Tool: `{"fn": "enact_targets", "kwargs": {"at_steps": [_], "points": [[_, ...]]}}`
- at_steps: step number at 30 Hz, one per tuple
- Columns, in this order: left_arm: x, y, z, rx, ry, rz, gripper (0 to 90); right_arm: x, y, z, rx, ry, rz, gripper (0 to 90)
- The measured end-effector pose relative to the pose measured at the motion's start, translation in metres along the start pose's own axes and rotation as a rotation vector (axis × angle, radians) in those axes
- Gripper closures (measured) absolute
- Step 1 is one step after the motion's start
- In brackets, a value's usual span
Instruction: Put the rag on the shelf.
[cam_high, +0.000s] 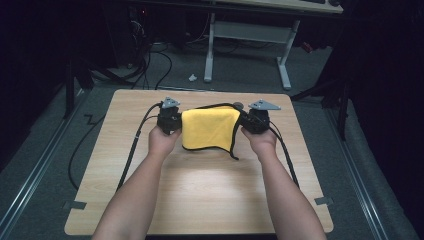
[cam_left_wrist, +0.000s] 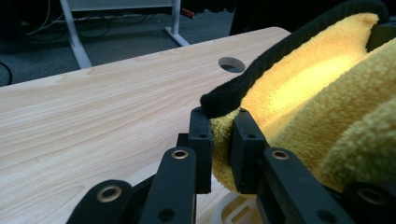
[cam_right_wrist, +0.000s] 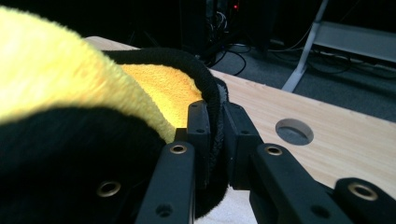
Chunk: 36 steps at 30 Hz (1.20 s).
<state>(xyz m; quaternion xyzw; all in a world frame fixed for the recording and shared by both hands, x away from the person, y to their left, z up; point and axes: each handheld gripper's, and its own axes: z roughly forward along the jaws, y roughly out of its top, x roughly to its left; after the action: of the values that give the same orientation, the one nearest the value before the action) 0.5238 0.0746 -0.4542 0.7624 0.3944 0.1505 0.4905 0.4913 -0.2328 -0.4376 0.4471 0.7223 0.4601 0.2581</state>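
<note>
The person's forearms reach in over the tabletop (cam_high: 200, 200). The left gripper (cam_high: 169, 119) pinches the yellow cloth's (cam_high: 209, 129) left edge, and the right gripper (cam_high: 256, 120) pinches its right edge, holding it mid-table. This looks like folding; next, both must travel together.

Both forearms reach forward, level; left claw (cam_high: 176, 120) and right claw (cam_high: 246, 121) face inward, each clamped on the cloth (cam_high: 209, 129).
</note>
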Motion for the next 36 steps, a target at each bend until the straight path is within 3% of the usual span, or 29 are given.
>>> {"fn": "enact_targets", "kwargs": {"at_steps": [12,16,20,23,28,36], "points": [[0.005,-0.008,-0.001,0.013,0.005,-0.017,75.9,-0.001,-0.01,0.008,0.027,0.02,0.045,81.5],[0.003,-0.01,0.0,0.03,0.01,0.01,75.3,-0.002,-0.014,0.009,0.031,0.027,0.05,80.1],[0.004,-0.01,-0.001,0.027,0.004,-0.002,72.7,-0.004,-0.016,0.008,0.021,0.03,0.08,73.5],[0.004,-0.008,-0.004,0.025,0.032,0.014,69.9,-0.007,-0.015,0.006,0.012,0.018,0.082,69.2],[0.006,-0.007,-0.007,0.015,0.033,0.002,65.3,-0.011,-0.011,0.001,0.0,0.014,0.083,67.0],[0.006,-0.002,-0.011,0.001,0.044,0.007,65.0,-0.011,-0.002,-0.005,-0.01,0.0,0.063,67.3]]}}
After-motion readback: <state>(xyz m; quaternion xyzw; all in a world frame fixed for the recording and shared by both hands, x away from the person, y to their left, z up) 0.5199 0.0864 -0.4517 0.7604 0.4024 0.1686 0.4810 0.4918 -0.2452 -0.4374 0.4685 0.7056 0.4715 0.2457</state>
